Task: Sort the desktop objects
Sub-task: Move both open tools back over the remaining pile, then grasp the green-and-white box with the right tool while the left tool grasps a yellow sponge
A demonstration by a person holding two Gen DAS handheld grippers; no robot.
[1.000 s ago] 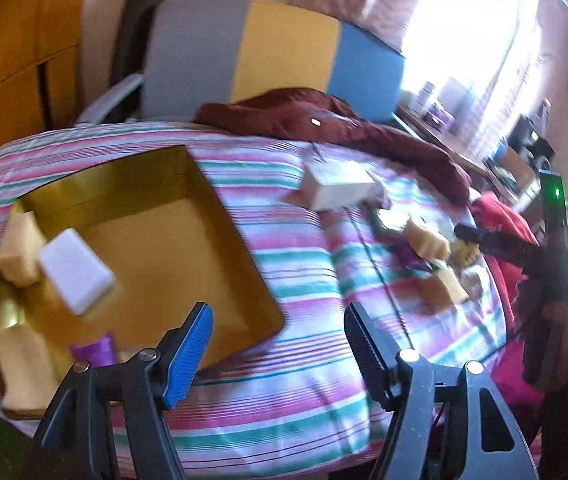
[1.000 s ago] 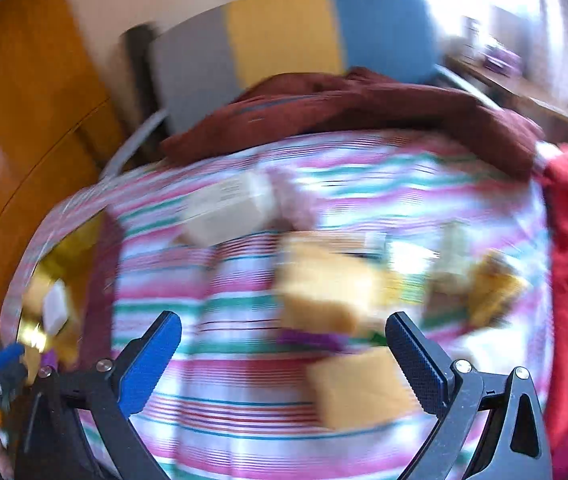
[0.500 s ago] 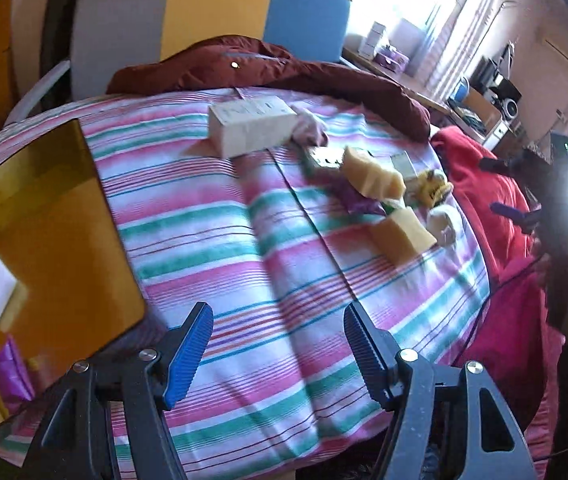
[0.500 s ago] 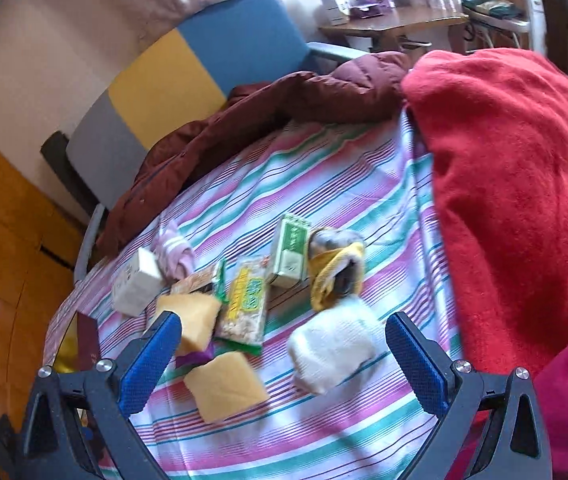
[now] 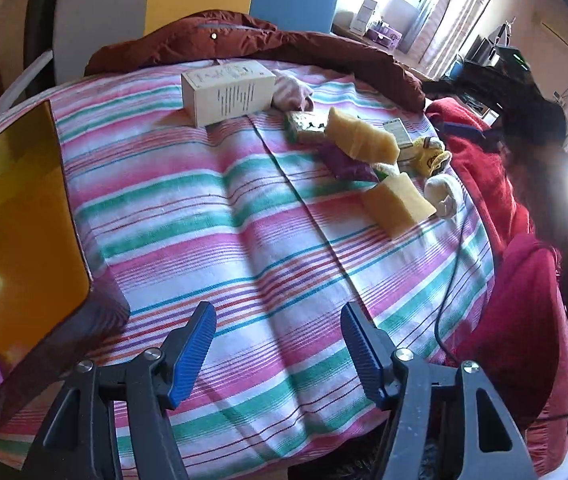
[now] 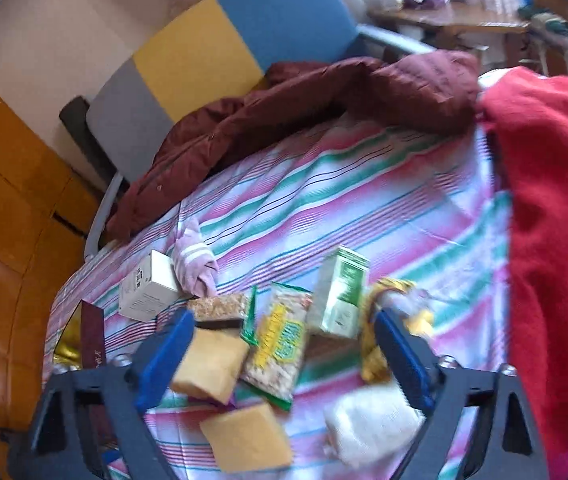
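While the left gripper [image 5: 278, 344] hangs open and empty beside the gold tray [image 5: 16, 216], the right gripper [image 6: 284, 344], jaws spread, straddles the clutter ahead: sponges [image 6: 210, 364], snack packet [image 6: 280, 344] and box [image 6: 342, 292], apparently lining up a pick.

A surface covered by a pink, green and white striped cloth [image 5: 220, 216] is shown. A gold tray [image 5: 16, 208] sits at its left edge, a white box [image 5: 228, 92] near the far edge beside a maroon jacket [image 5: 244, 42]. Yellow sponges [image 5: 398, 202], snack packets [image 6: 280, 344] and a green carton [image 6: 340, 292] are clustered toward the right edge.
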